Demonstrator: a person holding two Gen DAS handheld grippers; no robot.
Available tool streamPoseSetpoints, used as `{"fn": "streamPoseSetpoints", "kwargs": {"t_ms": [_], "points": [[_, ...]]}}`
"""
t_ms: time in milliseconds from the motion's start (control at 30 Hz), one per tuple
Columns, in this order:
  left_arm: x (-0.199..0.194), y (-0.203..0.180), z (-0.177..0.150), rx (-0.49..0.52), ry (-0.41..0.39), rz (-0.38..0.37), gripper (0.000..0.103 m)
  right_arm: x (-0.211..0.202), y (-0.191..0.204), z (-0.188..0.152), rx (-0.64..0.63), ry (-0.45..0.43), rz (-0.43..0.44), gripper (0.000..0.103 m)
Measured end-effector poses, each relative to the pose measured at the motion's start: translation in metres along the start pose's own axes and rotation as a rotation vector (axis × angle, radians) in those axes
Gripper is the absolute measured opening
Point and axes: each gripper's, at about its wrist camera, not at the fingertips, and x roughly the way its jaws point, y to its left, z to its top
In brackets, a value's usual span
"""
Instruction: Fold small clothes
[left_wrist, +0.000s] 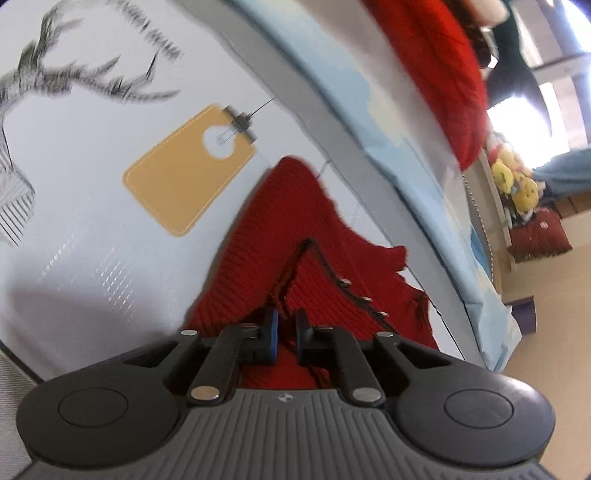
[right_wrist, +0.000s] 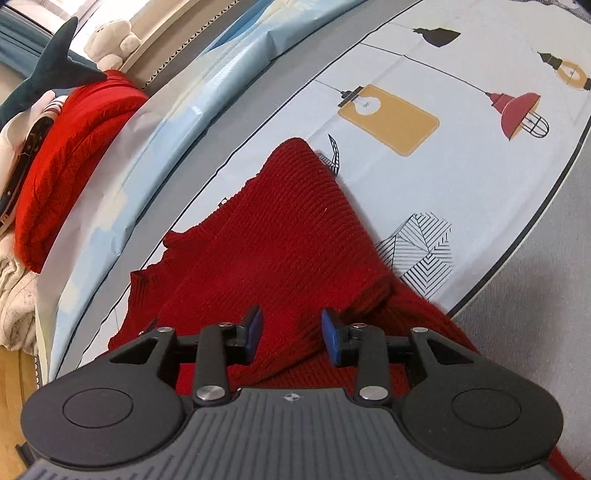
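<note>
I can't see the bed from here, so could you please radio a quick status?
Left gripper pinched on red sweater. Right gripper open over it. Nothing in the way.

A home, likely a bedroom or playroom: a blue plush shark (right_wrist: 55, 70) and white teddy bear (right_wrist: 110, 37) at ten o'clock, yellow stuffed toys (left_wrist: 517, 184) at three o'clock, piled knitwear, and a lamp-printed tablecloth (right_wrist: 461, 166).

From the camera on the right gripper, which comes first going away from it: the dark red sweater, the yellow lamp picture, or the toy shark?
1. Dark red sweater, right under the right gripper.
2. Yellow lamp picture, printed on the cloth beyond the sweater, upper right.
3. Toy shark, far upper left, behind the clothes pile.
</note>
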Motion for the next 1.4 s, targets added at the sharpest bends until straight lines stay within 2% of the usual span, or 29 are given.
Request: {"fn": "streamPoseSetpoints", "kwargs": {"t_ms": [167, 267, 367, 467, 533, 567, 600, 633, 700, 867, 1033, 1267, 1367, 1400], "points": [[-0.05, -0.031, -0.004, 0.098, -0.066, 0.085, 0.008, 0.006, -0.006, 0.001, 0.041, 0.005, -0.006, 0.037], [-0.053, -0.036, -0.002, 0.161, -0.063, 0.162, 0.01, 0.013, -0.017, 0.002, 0.096, 0.014, -0.023, 0.037], [-0.054, -0.046, -0.001, 0.272, -0.103, 0.194, 0.01, 0.018, -0.027, 0.001, 0.12, 0.015, -0.069, 0.039], [-0.042, -0.052, -0.009, 0.36, -0.045, 0.16, 0.011, 0.02, -0.033, 0.0, 0.142, 0.018, -0.08, 0.038], [-0.026, -0.046, -0.016, 0.383, 0.001, 0.195, 0.011, 0.017, -0.029, 0.0, 0.123, 0.008, -0.08, 0.038], [-0.015, -0.04, -0.019, 0.395, 0.033, 0.245, 0.011, 0.015, -0.026, -0.001, 0.105, 0.002, -0.073, 0.038], [-0.008, -0.035, -0.023, 0.411, 0.055, 0.302, 0.017, 0.013, -0.023, -0.001, 0.093, 0.002, -0.066, 0.038], [-0.008, -0.032, -0.026, 0.423, 0.048, 0.334, 0.032, 0.011, -0.021, -0.001, 0.084, 0.0, -0.061, 0.038], [-0.02, -0.039, -0.03, 0.459, 0.015, 0.365, 0.032, 0.003, -0.016, -0.001, 0.048, -0.017, -0.06, 0.038], [-0.058, -0.069, -0.053, 0.606, -0.068, 0.365, 0.032, -0.027, -0.003, 0.001, -0.075, -0.089, -0.055, 0.038], [-0.09, -0.086, -0.075, 0.68, -0.123, 0.346, 0.032, -0.071, 0.009, -0.007, -0.238, -0.204, -0.046, 0.038], [-0.155, -0.096, -0.112, 0.721, -0.206, 0.334, 0.033, -0.156, 0.012, -0.028, -0.339, -0.378, -0.004, 0.038], [-0.194, -0.09, -0.139, 0.746, -0.23, 0.289, 0.034, -0.197, 0.01, -0.046, -0.363, -0.452, 0.067, 0.039], [-0.208, -0.087, -0.15, 0.754, -0.248, 0.27, 0.038, -0.212, 0.006, -0.053, -0.392, -0.47, 0.124, 0.04]]}}
